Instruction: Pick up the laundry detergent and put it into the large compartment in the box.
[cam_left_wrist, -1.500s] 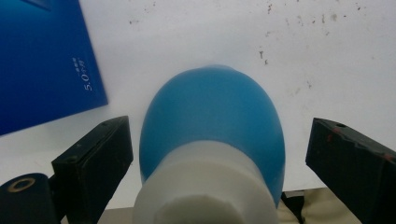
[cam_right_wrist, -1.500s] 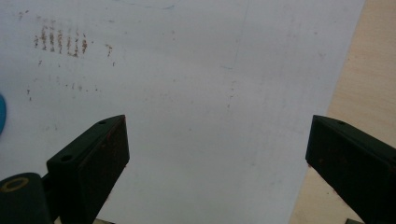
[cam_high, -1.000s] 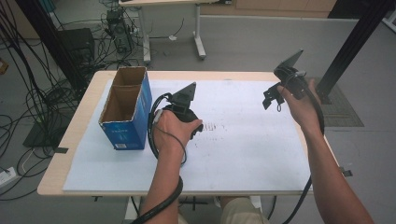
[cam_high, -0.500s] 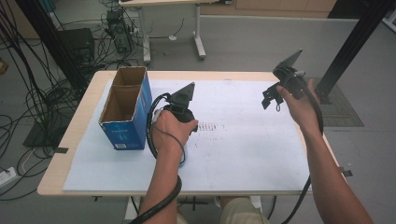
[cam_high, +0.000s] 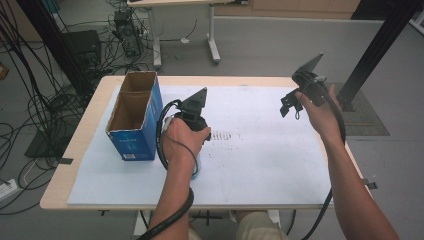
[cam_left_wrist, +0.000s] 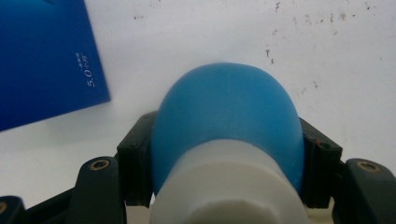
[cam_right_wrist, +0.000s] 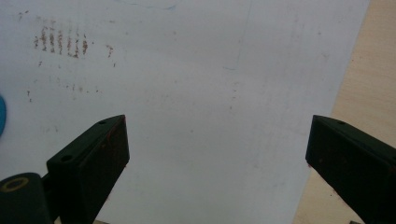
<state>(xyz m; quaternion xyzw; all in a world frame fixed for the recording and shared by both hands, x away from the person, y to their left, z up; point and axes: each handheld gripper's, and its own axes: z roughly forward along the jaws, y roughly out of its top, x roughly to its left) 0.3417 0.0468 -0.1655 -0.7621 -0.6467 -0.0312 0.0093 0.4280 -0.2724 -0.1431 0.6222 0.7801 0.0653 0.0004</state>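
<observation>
A rounded object with a blue top and a white cylindrical base (cam_left_wrist: 226, 121) sits between the jaws of my left gripper (cam_left_wrist: 226, 154), and both pads press on its sides. In the high view the left gripper (cam_high: 195, 160) points down at the white sheet just right of the blue box, and the hand hides most of the object (cam_high: 196, 169). My right gripper (cam_high: 290, 105) hangs above the sheet's far right part. In its own view the right gripper (cam_right_wrist: 217, 154) stands wide open with nothing between the jaws.
An open-topped blue cardboard box (cam_high: 135, 117) stands on the left of the white sheet (cam_high: 260, 160), close to my left gripper. Rows of small brown marks (cam_high: 222, 135) dot the sheet's middle. The wooden table edge (cam_high: 75, 165) frames the sheet. Cables and desk legs lie beyond.
</observation>
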